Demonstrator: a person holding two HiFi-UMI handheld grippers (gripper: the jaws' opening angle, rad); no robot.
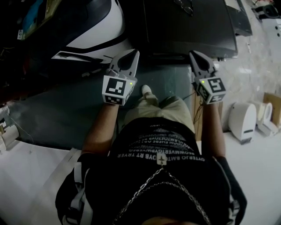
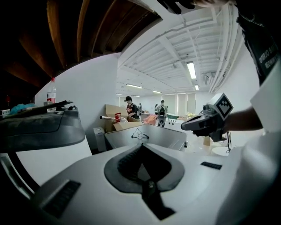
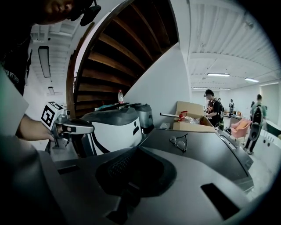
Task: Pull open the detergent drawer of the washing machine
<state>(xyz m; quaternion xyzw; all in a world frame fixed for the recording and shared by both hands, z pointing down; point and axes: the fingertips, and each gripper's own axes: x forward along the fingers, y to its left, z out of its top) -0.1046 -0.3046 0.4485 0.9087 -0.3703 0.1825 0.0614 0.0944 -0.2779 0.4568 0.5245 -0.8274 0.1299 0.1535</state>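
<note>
The washing machine (image 1: 189, 24) is the dark grey box straight ahead, seen from above, with a pair of glasses (image 1: 184, 6) lying on its lid. Its front and the detergent drawer cannot be made out in any view. Both grippers hang in the air short of its near edge, apart from it. My left gripper (image 1: 132, 54) is shut and empty, off the machine's left corner. My right gripper (image 1: 194, 54) is shut and empty as well. In the left gripper view the lid (image 2: 151, 137) lies beyond the closed jaws; in the right gripper view the lid (image 3: 197, 151) and glasses (image 3: 179, 143) show too.
A black-and-white appliance (image 1: 90, 30) stands close on the machine's left. White rolls and small devices (image 1: 243, 121) sit on the floor at right. A cardboard box (image 3: 193, 118) and several people stand far behind. A wooden stair underside (image 3: 109, 57) rises overhead at left.
</note>
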